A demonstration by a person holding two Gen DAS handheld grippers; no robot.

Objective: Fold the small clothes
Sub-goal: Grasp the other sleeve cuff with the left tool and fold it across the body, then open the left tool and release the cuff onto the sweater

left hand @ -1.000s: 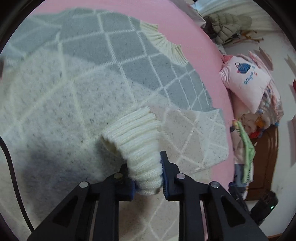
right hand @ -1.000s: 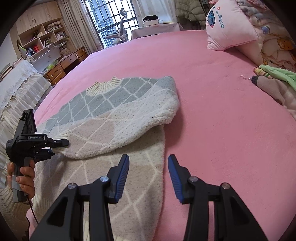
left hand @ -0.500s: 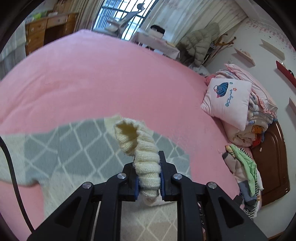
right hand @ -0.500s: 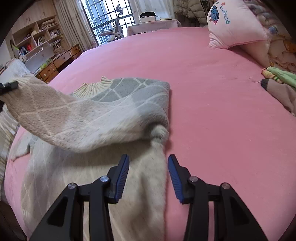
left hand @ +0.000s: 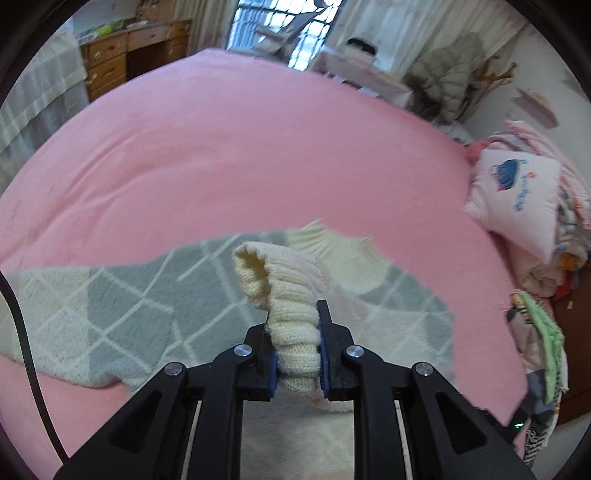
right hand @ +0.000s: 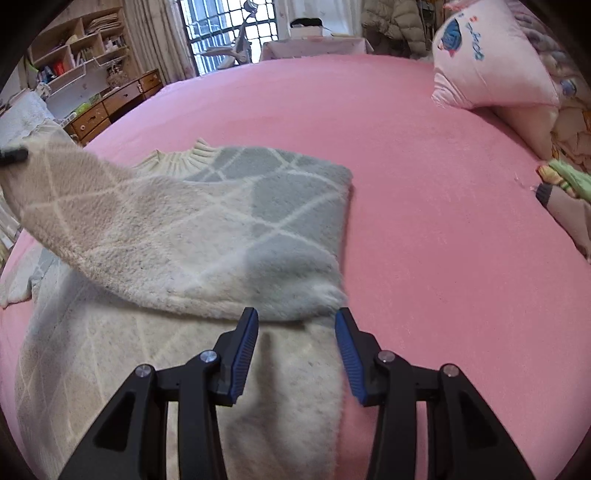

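A small fuzzy sweater (right hand: 236, 236) with grey, beige and white diamonds lies on the pink bed (right hand: 424, 229). My left gripper (left hand: 295, 328) is shut on the cream ribbed cuff (left hand: 291, 306) of one sleeve and holds it lifted above the sweater's grey body (left hand: 110, 310). In the right wrist view that sleeve (right hand: 92, 206) stretches up to the left across the sweater's chest. My right gripper (right hand: 295, 328) is open and empty, just above the sweater's lower body near its right edge.
A pink pillow (right hand: 491, 59) and stacked bedding (left hand: 554, 266) sit at the bed's right. Loose clothes (right hand: 565, 192) lie at the right edge. A wooden dresser (left hand: 122, 66), shelves (right hand: 74, 55) and a window (right hand: 229, 29) stand beyond the bed.
My left gripper has lifted the cuff up off the sweater and pulled the sleeve leftward across the body. My right gripper has edged forward over the sweater, still open.
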